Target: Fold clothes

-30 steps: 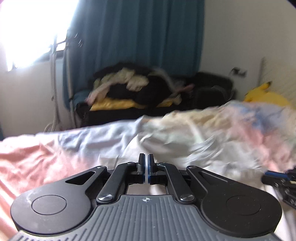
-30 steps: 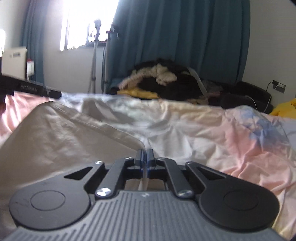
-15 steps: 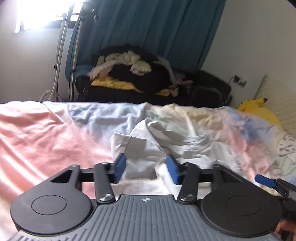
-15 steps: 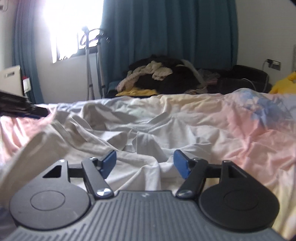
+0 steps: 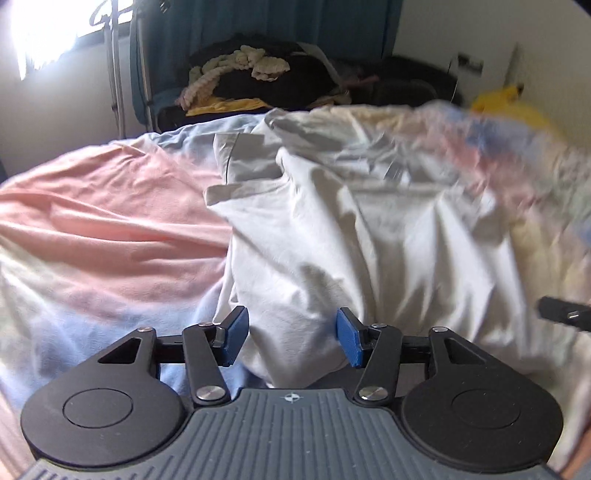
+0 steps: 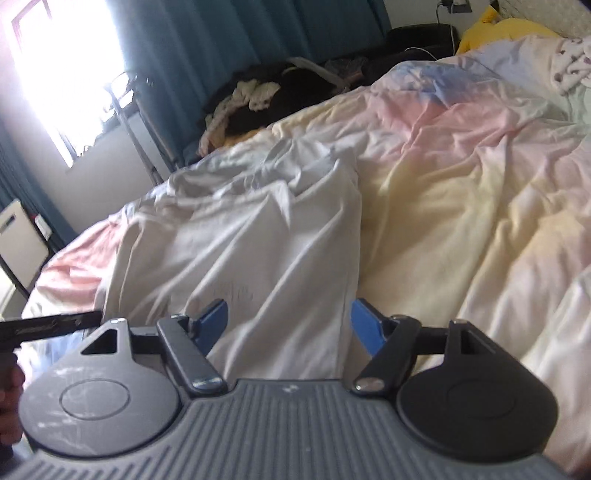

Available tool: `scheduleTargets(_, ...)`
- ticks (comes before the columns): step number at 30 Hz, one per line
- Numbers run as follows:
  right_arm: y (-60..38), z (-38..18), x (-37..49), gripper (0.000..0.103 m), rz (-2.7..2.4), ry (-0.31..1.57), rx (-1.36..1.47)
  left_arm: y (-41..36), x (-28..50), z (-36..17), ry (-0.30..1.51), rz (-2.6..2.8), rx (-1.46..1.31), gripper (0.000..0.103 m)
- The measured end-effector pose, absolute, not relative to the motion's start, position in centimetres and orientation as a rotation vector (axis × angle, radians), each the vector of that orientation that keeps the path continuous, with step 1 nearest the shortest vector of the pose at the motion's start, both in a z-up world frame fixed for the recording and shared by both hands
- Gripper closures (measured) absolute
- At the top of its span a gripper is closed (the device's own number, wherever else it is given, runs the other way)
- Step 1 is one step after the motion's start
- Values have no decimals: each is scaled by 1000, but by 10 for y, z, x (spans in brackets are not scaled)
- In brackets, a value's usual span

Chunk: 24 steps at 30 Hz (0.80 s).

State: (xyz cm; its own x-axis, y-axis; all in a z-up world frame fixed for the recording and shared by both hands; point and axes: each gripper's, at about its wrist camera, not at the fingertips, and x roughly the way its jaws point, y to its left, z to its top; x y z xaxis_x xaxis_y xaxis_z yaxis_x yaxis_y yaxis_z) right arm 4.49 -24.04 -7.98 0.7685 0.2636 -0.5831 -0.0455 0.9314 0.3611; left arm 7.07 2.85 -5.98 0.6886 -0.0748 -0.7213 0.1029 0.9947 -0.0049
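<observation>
A white t-shirt [image 5: 351, 236] lies crumpled on the pastel duvet [image 5: 103, 229], collar end away from me. My left gripper [image 5: 291, 341] hovers at the shirt's near left edge. Its jaws are opening, with a fold of cloth lying loose between the blue pads [image 5: 236, 338], which do not press on it. In the right wrist view the same t-shirt [image 6: 258, 251] runs up the tilted picture. My right gripper [image 6: 289, 326] is over its near right hem, jaws opening, cloth between them and untouched. The right gripper's finger [image 5: 565, 317] and the left gripper's finger [image 6: 51, 325] each show at the other view's edge.
The duvet [image 6: 461, 177] spreads wide to the right. Behind the bed are a heap of clothes [image 5: 258, 77] on dark furniture, a teal curtain [image 6: 221, 44], a metal stand [image 5: 114, 74] and a bright window. A yellow plush [image 6: 509, 29] and a patterned cloth [image 6: 572, 70] lie far right.
Both grippers were shut on the raised shirt; they have let go and drawn back towards me. The shirt now lies spread on the bed. The right view has rolled.
</observation>
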Motion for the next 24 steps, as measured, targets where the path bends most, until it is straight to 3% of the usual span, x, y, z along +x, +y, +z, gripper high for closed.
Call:
scheduleTargets(4, -215, -95, 49, 30, 147, 752, 172, 18, 75, -76, 814, -75, 111, 49)
scheduleTargets(5, -211, -100, 51, 32, 146, 767, 153, 17, 75, -77, 805, -84, 117, 60)
scheduleTargets(8, -206, -104, 50, 65, 153, 767, 128, 21, 73, -74, 779, -83, 103, 85)
scheduleTargets(9, -206, -102, 46, 79, 155, 747, 118, 25, 72, -70, 767, -78, 74, 88)
scheduleTargets(11, -206, -93, 39, 89, 158, 692, 89, 38, 68, -61, 735, -60, -10, 89)
scheduleTargets(17, -210, -62, 20, 94, 108, 547, -8, 81, 52, -35, 698, -109, -314, 90)
scheduleTargets(24, -253, -91, 45, 89, 48, 750, 201, 93, 62, -48, 809, -42, -340, 89)
